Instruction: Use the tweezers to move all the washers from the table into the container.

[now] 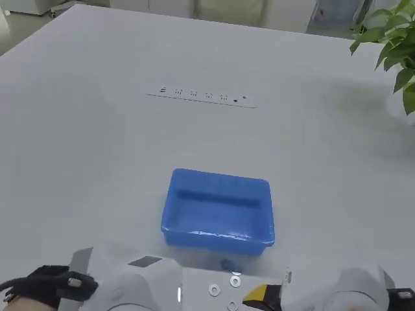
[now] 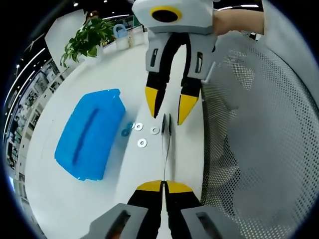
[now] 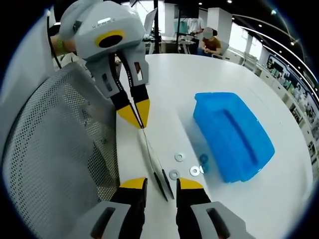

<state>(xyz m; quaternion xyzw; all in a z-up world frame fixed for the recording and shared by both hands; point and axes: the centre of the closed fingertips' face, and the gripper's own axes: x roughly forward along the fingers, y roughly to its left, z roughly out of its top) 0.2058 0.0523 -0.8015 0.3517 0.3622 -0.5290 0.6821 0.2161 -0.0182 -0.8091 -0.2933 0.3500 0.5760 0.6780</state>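
On the white table (image 1: 97,129), your left gripper (image 2: 163,185) pinched the tail of the tweezers (image 2: 166,142), their long axis running between the spread jaws of your right gripper (image 3: 161,183), washers (image 3: 173,174) lying just beside the tips, near the blue container (image 1: 217,207).

I count three silver washers (image 2: 155,130), one small blue ring (image 2: 127,130), one pair of tweezers (image 2: 166,137), one blue container (image 2: 89,134), two grippers, the left gripper (image 2: 164,185) and the right gripper (image 3: 162,183), one power strip (image 1: 201,96), one potted plant (image 1: 392,45)
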